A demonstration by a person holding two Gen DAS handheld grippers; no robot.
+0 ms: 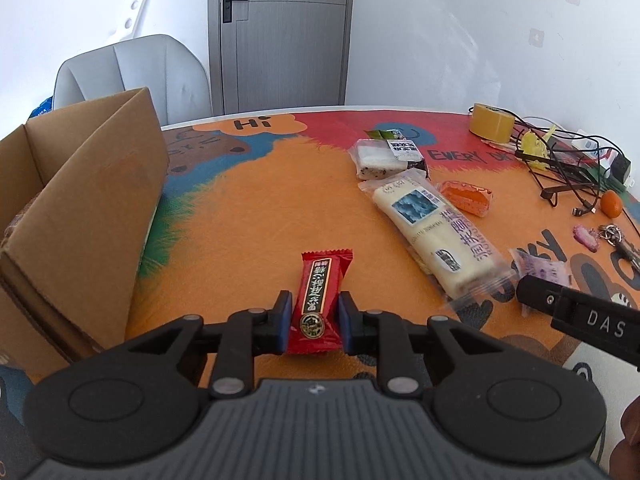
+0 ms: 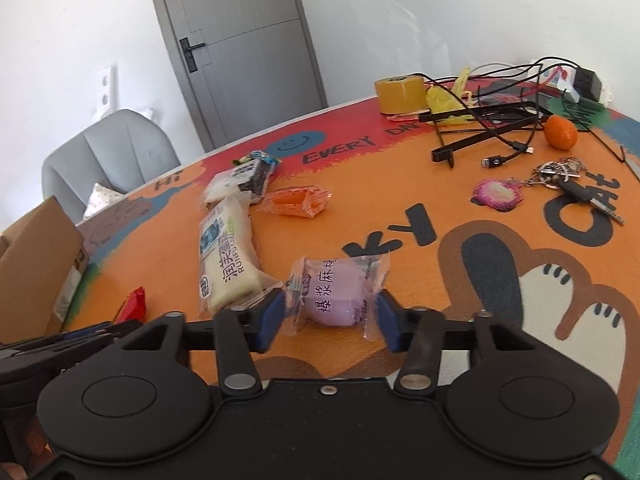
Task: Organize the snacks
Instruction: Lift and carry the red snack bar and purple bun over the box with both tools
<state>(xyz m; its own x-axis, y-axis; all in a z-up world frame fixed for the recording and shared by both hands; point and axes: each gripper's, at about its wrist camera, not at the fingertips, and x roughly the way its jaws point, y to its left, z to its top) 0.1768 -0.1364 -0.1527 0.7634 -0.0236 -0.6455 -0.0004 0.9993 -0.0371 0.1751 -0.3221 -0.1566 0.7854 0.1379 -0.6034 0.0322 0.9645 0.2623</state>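
Your left gripper (image 1: 313,322) has its jaws pinching the near end of the red snack bar (image 1: 319,300), which lies on the bench (image 1: 248,216) just right of the open cardboard box (image 1: 80,200). Your right gripper (image 2: 328,316) has its jaws spread around the purple mochi packet (image 2: 340,294); the blue pads (image 2: 270,314) seem to brush the wrapper edges, though that is hard to judge. The long white cake packet (image 2: 226,264) lies just left of it, with the orange snack (image 2: 294,201) and a rice ball pack (image 2: 240,182) farther back.
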